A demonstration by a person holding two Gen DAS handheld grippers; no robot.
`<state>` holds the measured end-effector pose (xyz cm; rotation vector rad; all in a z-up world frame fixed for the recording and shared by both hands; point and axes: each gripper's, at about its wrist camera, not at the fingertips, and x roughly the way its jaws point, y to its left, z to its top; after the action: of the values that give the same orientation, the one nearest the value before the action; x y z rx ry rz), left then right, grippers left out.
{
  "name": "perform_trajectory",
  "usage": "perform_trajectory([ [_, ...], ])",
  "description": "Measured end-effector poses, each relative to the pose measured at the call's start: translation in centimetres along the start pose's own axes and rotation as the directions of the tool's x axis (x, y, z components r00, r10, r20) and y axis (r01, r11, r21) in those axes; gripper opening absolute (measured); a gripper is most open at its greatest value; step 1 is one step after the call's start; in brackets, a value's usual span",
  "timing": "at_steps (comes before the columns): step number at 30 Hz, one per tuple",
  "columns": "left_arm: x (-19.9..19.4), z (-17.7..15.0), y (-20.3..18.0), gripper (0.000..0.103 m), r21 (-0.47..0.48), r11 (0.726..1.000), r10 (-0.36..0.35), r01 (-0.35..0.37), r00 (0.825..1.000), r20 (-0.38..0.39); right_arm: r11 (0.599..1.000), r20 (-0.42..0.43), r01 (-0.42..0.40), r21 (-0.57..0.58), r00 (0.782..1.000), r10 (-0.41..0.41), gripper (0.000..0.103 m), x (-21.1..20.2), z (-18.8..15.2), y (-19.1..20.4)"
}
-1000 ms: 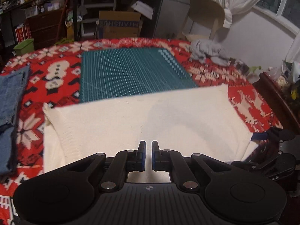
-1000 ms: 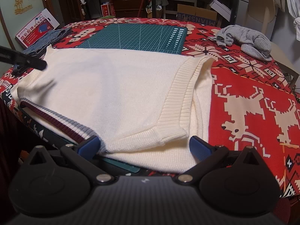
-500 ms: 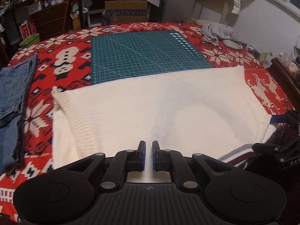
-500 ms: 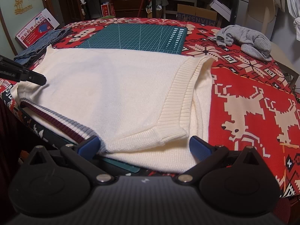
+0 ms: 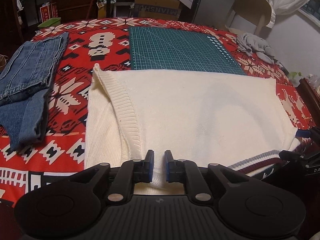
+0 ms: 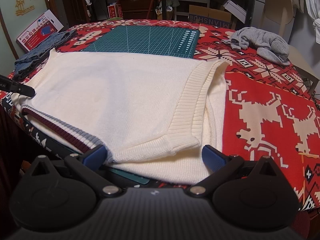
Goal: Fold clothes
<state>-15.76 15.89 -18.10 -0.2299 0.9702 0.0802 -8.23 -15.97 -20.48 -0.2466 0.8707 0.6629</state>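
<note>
The cream sweater (image 5: 200, 110) lay folded across the near part of the table, on a red patterned cloth (image 5: 66, 92), its far edge overlapping the green cutting mat (image 5: 180, 48). A ribbed cuff band ran diagonally down its left side in the left wrist view, and a maroon and grey striped hem (image 6: 66, 132) showed at its near edge.

The left gripper (image 5: 159, 166) sat over the near edge of the sweater. Its jaws were opening, a narrow gap between the blue pads, with cream knit showing in the gap but not pinched. The right gripper (image 6: 154, 156) stood wide open at the sweater's near right corner, its pads either side of the folded sleeve end without pressing on it.

Folded jeans (image 5: 30, 80) lay at the left, well apart from the sweater. A crumpled grey garment (image 6: 264, 42) lay at the far right of the cloth.
</note>
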Motion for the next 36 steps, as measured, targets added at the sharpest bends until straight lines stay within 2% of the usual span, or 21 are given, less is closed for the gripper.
perform_trajectory([
  [4,0.1,0.2,0.2,0.030,-0.030,0.999,-0.028,0.028,1.000,0.004,1.000,-0.001,0.002,-0.001,1.000,-0.002,0.102,0.0,0.0,0.0],
  [6,-0.2,0.3,-0.1,0.035,-0.016,1.000,-0.026,0.026,0.999,0.019,1.000,-0.001,0.003,-0.001,1.000,-0.003,0.102,0.0,0.1,0.1],
  [9,-0.4,0.4,-0.7,0.048,0.010,1.000,-0.023,0.023,0.999,0.033,1.000,-0.001,0.002,-0.001,1.000,-0.002,0.102,0.0,0.0,0.1],
  [16,-0.6,0.6,-0.6,0.059,0.007,0.999,-0.041,0.041,0.997,0.061,1.000,-0.009,0.002,-0.001,1.000,-0.002,0.102,0.1,0.3,0.1],
  [19,-0.5,0.7,0.0,0.064,-0.034,0.994,-0.100,0.102,0.994,0.054,1.000,-0.003,0.000,0.000,1.000,0.000,0.102,0.1,0.2,0.1],
  [21,-0.4,0.7,0.4,0.064,-0.060,0.990,-0.124,0.127,0.991,0.049,1.000,0.002,-0.002,0.002,1.000,0.002,0.102,0.0,0.1,0.0],
  [29,-1.1,0.8,0.0,0.064,-0.026,0.999,-0.040,0.045,0.989,0.143,1.000,-0.001,0.016,-0.002,1.000,-0.016,0.102,-0.5,0.5,0.3],
  [33,-1.4,1.3,-0.9,0.064,-0.015,1.000,-0.011,0.013,0.988,0.153,0.999,0.060,0.014,0.038,0.998,-0.017,0.102,-2.9,1.5,0.5],
  [36,-1.6,1.7,-1.8,0.065,-0.018,1.000,-0.012,0.015,0.985,0.173,0.997,0.126,0.017,0.078,0.992,-0.027,0.102,-4.8,2.9,0.9],
])
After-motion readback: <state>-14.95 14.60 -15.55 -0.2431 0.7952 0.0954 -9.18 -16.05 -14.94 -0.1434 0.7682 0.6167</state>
